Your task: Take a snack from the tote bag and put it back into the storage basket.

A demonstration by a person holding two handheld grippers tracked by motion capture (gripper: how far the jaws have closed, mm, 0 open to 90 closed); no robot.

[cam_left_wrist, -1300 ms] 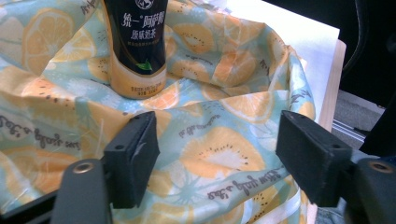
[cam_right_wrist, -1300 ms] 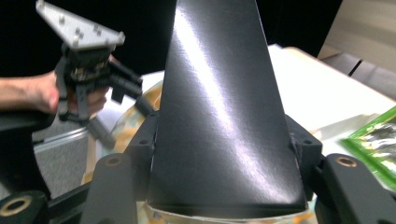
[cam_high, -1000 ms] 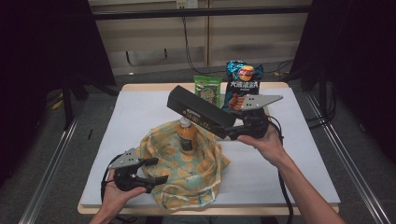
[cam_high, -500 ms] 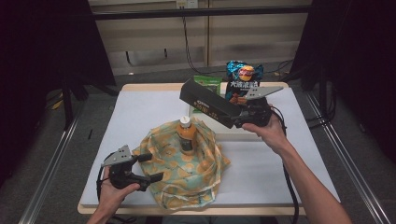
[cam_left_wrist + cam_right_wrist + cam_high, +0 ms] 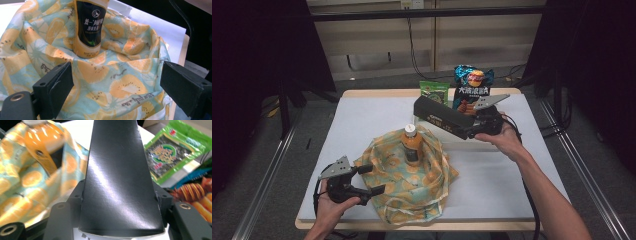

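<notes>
Right gripper clamped on a long black box, held above the table with the box reaching out ahead of the jaws toward the bottle. Just beyond the box's far end, the orange bottle upright in a fruit-print cloth bag. Off to the box's side, a green snack packet and a blue crisp bag. Left gripper jaws spread wide, empty, at the bag's near edge, cloth right ahead between them, bottle farther on.
</notes>
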